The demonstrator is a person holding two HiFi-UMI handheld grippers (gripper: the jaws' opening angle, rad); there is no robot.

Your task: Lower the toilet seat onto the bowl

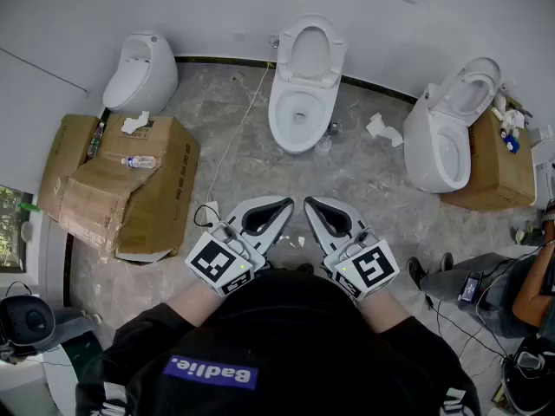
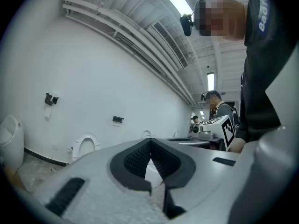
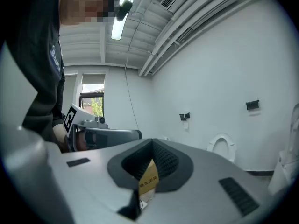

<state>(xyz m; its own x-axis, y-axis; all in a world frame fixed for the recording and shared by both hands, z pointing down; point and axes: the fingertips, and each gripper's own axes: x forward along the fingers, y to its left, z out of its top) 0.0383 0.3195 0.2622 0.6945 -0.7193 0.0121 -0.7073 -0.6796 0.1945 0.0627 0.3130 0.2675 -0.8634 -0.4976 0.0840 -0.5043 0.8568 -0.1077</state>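
Left tool [image 1: 290, 202]: jaws together, tips meeting, nothing clamped. Right tool [image 1: 309, 201]: jaws likewise together. Its own view shows a yellowish printed patch through the gap behind the tips, probably the cardboard box [image 1: 130, 189] beyond and not a held thing. Both tools are level, close to the operator's body and well apart from every fixture.

Toilet seat [image 1: 291, 59]: raised, leaning toward the far wall above the bowl [image 1: 281, 128] of the middle toilet, straight ahead across the floor. The right toilet [image 1: 434, 141] also has its seat up; the middle one is judged the target.

Handling, judged: a rigid, light plastic ring, hinged at its lower far edge. It is glossy, so pads may slip. The best hold is the free upper rim, thin enough for opened jaws. Released early, it could slam onto the ceramic.

Unclear: the hinge and any lid behind the seat cannot be told apart. The gripper views show the seat only small and distant. A seated person is cut off at the right edge.
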